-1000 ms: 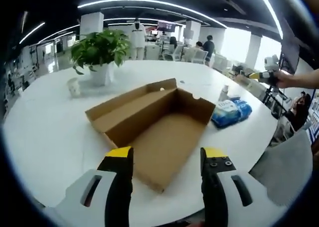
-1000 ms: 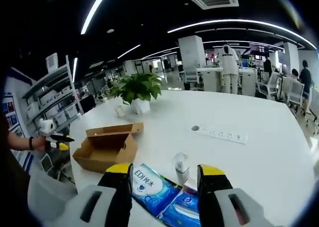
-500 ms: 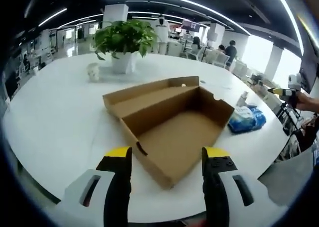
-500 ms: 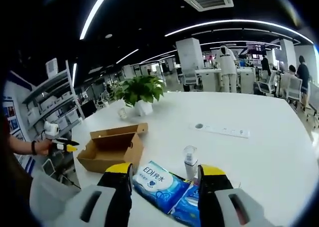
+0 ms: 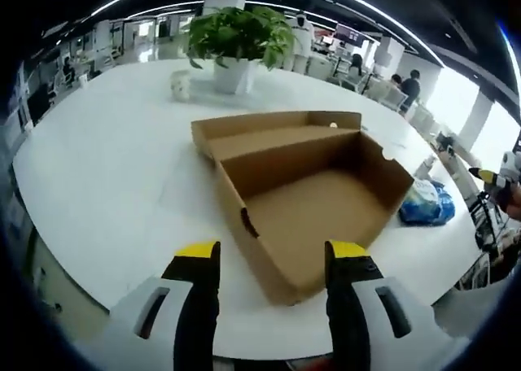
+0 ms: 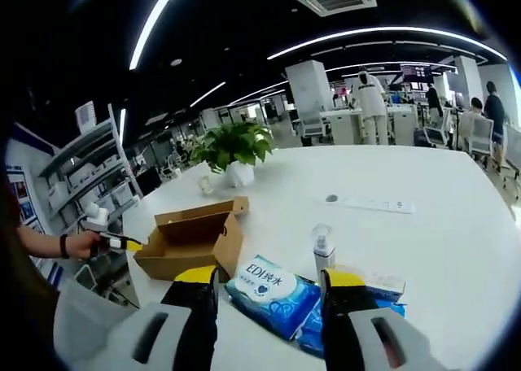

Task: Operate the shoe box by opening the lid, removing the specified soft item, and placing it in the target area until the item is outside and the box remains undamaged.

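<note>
My right gripper hangs with jaws wide and empty, the blue wipes pack just ahead between them on the desk, its long axis running crosswise. My left gripper, also spread and empty, faces the open shoe box, so the right is nearer the pack.

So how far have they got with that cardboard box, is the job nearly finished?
The shoe box already stands open on the white table, lid folded back, and looks empty and undamaged. A blue wipes pack lies on the table outside the box, just ahead of the right gripper. Nothing is in hand: the right gripper and the left gripper are both open. If the wipes are the soft item, little seems left.
</note>
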`<state>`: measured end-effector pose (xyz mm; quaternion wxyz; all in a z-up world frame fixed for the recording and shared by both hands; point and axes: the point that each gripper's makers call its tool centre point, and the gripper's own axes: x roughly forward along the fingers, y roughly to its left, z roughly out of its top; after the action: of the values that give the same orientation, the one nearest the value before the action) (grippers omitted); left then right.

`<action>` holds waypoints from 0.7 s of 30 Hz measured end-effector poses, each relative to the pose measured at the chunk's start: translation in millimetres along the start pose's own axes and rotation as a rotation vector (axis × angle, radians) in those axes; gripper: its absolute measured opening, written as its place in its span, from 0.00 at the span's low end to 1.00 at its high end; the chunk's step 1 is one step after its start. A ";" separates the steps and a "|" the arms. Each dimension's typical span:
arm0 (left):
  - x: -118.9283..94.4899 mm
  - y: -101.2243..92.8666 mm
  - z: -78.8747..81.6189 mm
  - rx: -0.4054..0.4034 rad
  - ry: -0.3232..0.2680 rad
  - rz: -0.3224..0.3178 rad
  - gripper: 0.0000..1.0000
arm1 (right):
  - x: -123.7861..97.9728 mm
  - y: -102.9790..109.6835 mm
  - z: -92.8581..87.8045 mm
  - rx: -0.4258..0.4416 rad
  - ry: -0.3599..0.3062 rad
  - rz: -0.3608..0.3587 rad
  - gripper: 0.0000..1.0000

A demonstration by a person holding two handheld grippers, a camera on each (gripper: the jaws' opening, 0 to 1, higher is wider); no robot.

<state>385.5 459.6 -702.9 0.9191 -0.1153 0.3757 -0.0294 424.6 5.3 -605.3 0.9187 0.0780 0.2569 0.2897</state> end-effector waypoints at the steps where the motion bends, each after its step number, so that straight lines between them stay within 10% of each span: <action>1: 2.1 -0.8 -2.0 -0.024 0.007 0.005 0.45 | -0.1 0.5 -0.5 0.004 -0.001 0.001 0.47; 21: 17.7 2.2 -16.0 -0.110 0.054 0.069 0.19 | -4.1 1.6 -19.0 0.044 0.012 -0.004 0.45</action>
<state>386.9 456.2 -726.6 0.9013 -0.1519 0.4053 0.0197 411.1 4.2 -619.4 0.9158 0.0959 0.2688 0.2825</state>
